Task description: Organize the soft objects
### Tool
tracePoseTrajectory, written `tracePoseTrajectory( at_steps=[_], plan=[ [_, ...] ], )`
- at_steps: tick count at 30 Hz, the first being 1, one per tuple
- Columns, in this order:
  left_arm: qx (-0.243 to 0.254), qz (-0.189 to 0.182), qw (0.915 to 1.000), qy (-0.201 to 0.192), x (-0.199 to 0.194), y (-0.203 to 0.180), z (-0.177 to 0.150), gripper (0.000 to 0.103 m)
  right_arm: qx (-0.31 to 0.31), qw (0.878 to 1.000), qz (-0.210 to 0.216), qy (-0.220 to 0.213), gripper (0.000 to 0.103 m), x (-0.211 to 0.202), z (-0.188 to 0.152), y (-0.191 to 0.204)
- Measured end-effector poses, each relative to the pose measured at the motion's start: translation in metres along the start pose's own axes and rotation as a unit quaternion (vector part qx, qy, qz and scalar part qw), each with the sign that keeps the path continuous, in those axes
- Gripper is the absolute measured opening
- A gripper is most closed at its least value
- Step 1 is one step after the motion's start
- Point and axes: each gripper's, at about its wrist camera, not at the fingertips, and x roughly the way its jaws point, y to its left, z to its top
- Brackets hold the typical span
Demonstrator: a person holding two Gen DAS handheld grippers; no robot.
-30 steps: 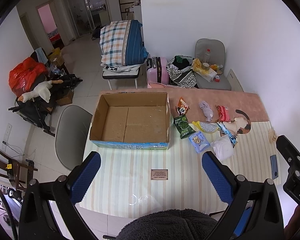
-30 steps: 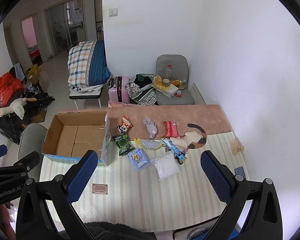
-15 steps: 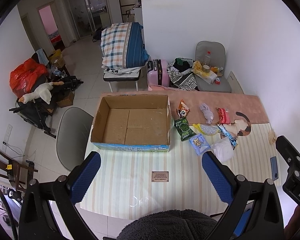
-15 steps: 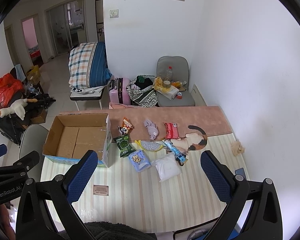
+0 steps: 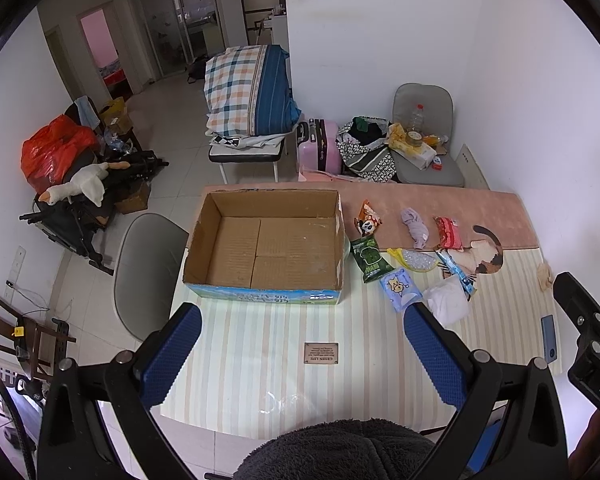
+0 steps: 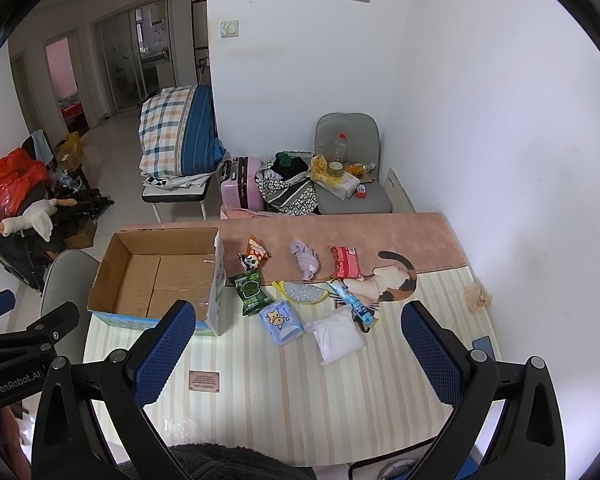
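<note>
An open, empty cardboard box [image 5: 268,248] [image 6: 160,276] stands on the striped table. To its right lie several soft items: an orange snack bag [image 6: 254,256], a green packet [image 6: 250,292], a blue tissue pack [image 6: 280,320], a white pouch [image 6: 336,336], a lilac cloth [image 6: 306,262], a red pack [image 6: 346,262], a yellow-rimmed clear pouch [image 6: 302,292] and a blue tube [image 6: 352,304]. My left gripper [image 5: 300,352] is open and empty, high above the table's near edge. My right gripper [image 6: 296,352] is open and empty, likewise high above the near edge.
A grey chair [image 5: 148,272] stands left of the table. A small label plate [image 5: 321,353] lies on the near table. A crumpled tan scrap [image 6: 478,296] and a dark phone [image 5: 548,340] lie near the right edge. A white wall bounds the right side.
Both views show the table slightly farther away and lower in frame, so both grippers have risen a little. Both stay open. Nothing on the table has moved.
</note>
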Motion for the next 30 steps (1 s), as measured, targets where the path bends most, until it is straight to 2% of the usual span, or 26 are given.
tracePoseTrajectory(
  at_steps=[4,8,11,13,16,17,20,22,25,30],
  plan=[
    [0.001,0.001,1.0,-0.006,0.005,0.002,0.013,0.103,0.02,1.0,0.0,0.014,0.103,0.018,0.0,-0.013],
    [0.016,0.002,0.9998,-0.007,0.035,-0.011,0.034,0.103,0.057,0.997,-0.007,0.059,0.103,0.073,0.001,-0.048],
    [0.043,-0.003,0.9988,0.023,0.08,-0.032,0.052,0.103,0.086,0.99,-0.009,0.114,0.103,0.135,-0.002,-0.082],
    [0.061,-0.01,0.9961,0.063,0.123,-0.052,0.06,0.103,0.097,0.983,-0.002,0.154,0.103,0.181,-0.006,-0.103],
    [0.065,-0.041,0.9882,0.133,0.187,-0.082,0.062,0.103,0.118,0.963,-0.008,0.243,0.103,0.271,-0.024,-0.133],
    [0.06,-0.058,0.9843,0.156,0.206,-0.093,0.06,0.103,0.133,0.954,-0.003,0.27,0.103,0.296,-0.035,-0.141],
    [0.045,-0.072,0.97,0.228,0.271,-0.122,0.059,0.101,0.205,0.921,0.024,0.332,0.103,0.369,-0.067,-0.166],
    [0.05,-0.067,0.9642,0.252,0.302,-0.14,0.055,0.1,0.188,0.922,0.028,0.337,0.103,0.4,-0.076,-0.164],
    [0.058,-0.057,0.9561,0.282,0.337,-0.156,0.041,0.099,0.113,0.931,0.017,0.347,0.103,0.431,-0.09,-0.145],
    [0.047,-0.043,0.9472,0.314,0.372,-0.157,0.034,0.099,0.012,0.925,0.042,0.376,0.103,0.477,-0.113,-0.109]
  ],
)
